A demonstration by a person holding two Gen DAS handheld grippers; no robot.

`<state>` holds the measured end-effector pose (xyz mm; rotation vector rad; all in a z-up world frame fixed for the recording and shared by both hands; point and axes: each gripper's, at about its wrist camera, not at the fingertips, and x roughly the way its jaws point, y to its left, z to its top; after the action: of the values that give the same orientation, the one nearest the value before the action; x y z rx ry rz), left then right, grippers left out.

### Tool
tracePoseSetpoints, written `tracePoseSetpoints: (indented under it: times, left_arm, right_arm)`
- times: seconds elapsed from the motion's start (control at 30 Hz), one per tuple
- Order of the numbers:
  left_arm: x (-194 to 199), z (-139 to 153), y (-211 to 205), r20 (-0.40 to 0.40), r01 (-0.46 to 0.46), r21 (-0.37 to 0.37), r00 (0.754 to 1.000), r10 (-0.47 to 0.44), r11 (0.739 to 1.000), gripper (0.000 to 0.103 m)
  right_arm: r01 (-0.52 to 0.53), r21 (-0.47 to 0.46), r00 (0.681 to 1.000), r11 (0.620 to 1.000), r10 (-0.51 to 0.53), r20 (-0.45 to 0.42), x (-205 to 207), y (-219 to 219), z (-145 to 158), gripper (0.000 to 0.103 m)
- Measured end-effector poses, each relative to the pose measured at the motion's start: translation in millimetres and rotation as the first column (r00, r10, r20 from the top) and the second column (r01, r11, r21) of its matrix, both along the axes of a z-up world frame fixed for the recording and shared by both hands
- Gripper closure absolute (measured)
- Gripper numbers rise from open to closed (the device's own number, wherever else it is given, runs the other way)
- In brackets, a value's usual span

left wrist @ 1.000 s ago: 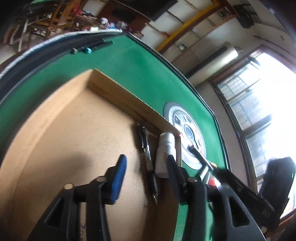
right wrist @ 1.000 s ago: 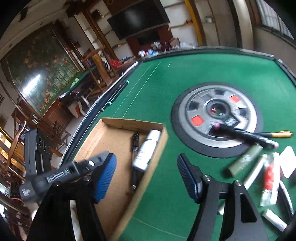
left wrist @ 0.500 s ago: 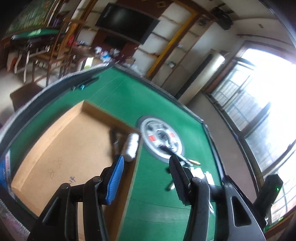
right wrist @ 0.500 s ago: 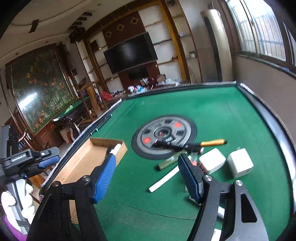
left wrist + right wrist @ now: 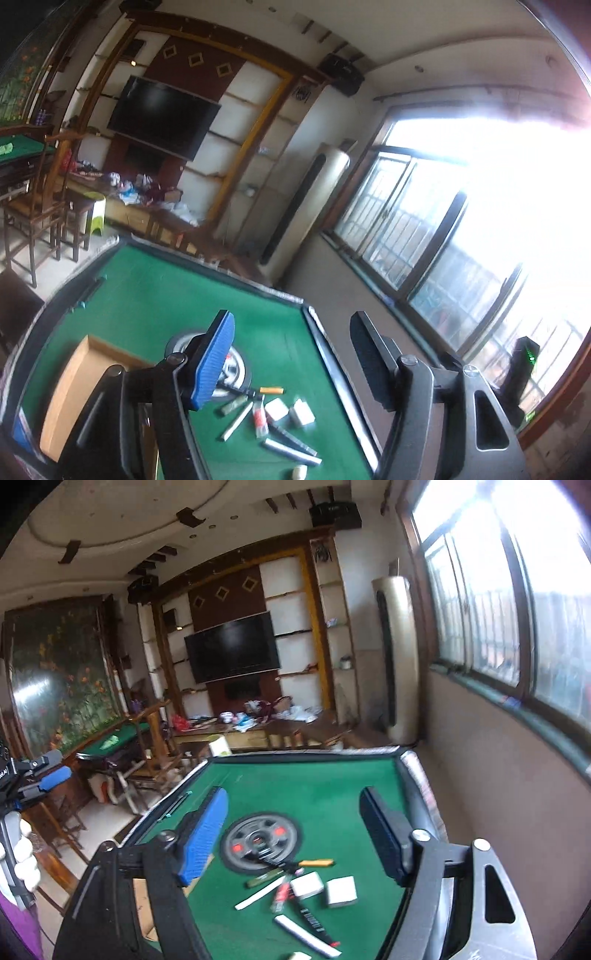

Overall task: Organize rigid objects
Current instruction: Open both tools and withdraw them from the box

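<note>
A: Green felt table [image 5: 155, 295]; from the left view, left gripper [image 5: 291, 365] just widened, nothing between. Pens and sticks [image 5: 236, 421] at six o'clock.

B: Right view: right gripper [image 5: 295, 834] likewise spread, empty. White blocks [image 5: 341, 890] at five o'clock, probably light, stiff; grip flat sides.

The left tongs [image 5: 291, 360] pointed slightly downward, held high, jaws apart with nothing between them; they had just been opening wider. The right tongs [image 5: 295, 834] did likewise, empty and spreading further. In the right view, a white-gloved hand [image 5: 22, 856] gripped the left tongs' handle.
</note>
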<state>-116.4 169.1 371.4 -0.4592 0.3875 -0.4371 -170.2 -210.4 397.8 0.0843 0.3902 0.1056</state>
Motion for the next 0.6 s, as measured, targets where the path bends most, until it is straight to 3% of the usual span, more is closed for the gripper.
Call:
tracePoseSetpoints:
  times: [0.13, 0.2, 0.27, 0.33, 0.4, 0.53, 0.6]
  left_arm:
    - [-1.0, 45.2, 5.1, 0.097, -0.109, 0.071, 0.990, 0.102, 0.991, 0.017]
    - [3.1, 48.6, 7.4, 0.117, -0.159, 0.084, 0.982, 0.149, 0.984, 0.005]
    - [7.8, 36.0, 8.9, 0.111, -0.174, 0.094, 0.980, 0.164, 0.980, 0.004]
    - [19.5, 8.2, 4.0, 0.071, -0.156, 0.118, 0.986, 0.148, 0.981, 0.004]
    - [38.9, -27.5, -10.1, -0.004, -0.104, 0.170, 0.994, 0.107, 0.980, 0.004]
    - [81.2, -109.6, -55.7, -0.168, 0.017, 0.267, 0.985, 0.029, 0.964, 0.004]
    - [101.3, -151.6, -81.2, -0.223, 0.046, 0.321, 0.974, 0.029, 0.946, 0.004]
  right_arm:
    - [0.156, -0.117, 0.988, 0.981, -0.152, 0.038, -3.6, -20.2, 91.8, 0.021]
    - [0.207, -0.166, 0.978, 0.964, -0.202, 0.048, -1.6, -26.4, 121.3, 0.012]
    - [0.205, -0.155, 0.978, 0.966, -0.199, 0.056, -1.1, -32.7, 128.5, 0.007]
    - [0.181, -0.102, 0.983, 0.978, -0.176, 0.048, 1.6, -41.2, 108.2, 0.005]
    - [0.135, -0.071, 0.991, 0.988, -0.136, -0.016, 17.0, -49.5, 66.6, 0.005]
    - [0.097, -0.044, 0.980, 0.994, -0.103, -0.173, 53.8, -45.2, -48.9, 0.005]
    - [0.050, 0.035, 0.971, 0.998, -0.040, -0.235, 73.2, -41.3, -111.5, 0.005]
